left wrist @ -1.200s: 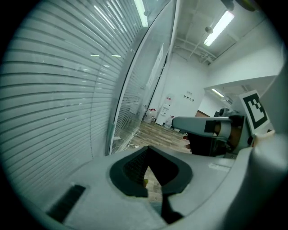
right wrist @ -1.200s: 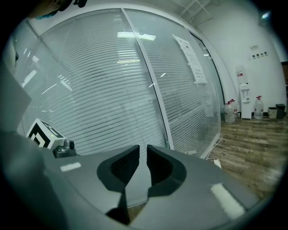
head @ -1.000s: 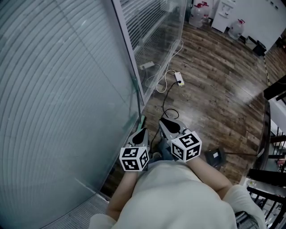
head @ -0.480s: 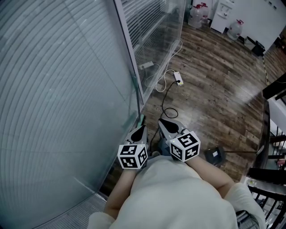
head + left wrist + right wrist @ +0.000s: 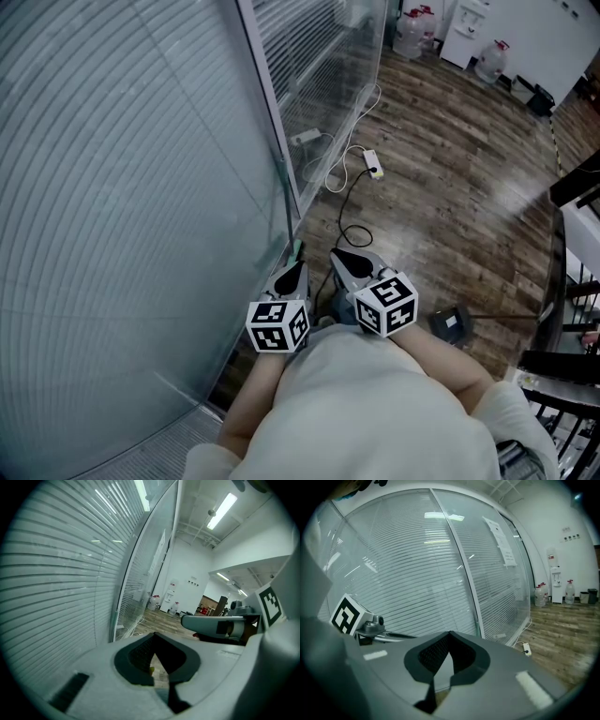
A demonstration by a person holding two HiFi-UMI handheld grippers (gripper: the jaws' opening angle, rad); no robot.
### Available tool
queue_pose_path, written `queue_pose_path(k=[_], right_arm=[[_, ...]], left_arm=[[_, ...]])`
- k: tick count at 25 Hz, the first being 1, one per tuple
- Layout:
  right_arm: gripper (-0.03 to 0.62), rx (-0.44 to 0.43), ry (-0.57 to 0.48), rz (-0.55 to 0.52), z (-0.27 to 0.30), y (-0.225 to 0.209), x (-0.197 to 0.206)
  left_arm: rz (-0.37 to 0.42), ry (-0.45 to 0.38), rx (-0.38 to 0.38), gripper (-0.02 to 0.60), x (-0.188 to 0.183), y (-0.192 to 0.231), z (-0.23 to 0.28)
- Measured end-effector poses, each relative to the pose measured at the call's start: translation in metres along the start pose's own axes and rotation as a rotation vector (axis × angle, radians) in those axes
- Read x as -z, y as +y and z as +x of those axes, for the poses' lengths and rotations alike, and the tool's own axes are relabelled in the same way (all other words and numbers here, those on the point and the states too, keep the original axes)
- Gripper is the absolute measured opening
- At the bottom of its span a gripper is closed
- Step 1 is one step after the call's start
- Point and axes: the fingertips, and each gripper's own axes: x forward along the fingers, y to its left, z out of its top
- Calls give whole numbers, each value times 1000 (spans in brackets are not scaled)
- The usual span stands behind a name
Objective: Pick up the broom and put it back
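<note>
Both closed: left gripper (image 5: 300, 272), right gripper (image 5: 339, 255).

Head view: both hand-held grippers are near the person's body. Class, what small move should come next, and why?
Probably turn the right hand-held gripper toward the dark long-handled thing lying untouched on the floor, perhaps the broom. That gripper's jaws are shut on nothing and point away from it.

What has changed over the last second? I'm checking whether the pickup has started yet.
Nothing has visibly changed. The left gripper and right gripper stay shut and empty, side by side near the glass wall. The white power strip lies where it was on the wood floor.
</note>
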Motion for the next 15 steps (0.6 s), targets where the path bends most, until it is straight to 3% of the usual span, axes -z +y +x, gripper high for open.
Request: queue_pose_path(k=[15], right_arm=[[6, -17, 23, -10, 7, 2, 0]], left_arm=[[-5, 6, 2, 6, -3, 2, 3]])
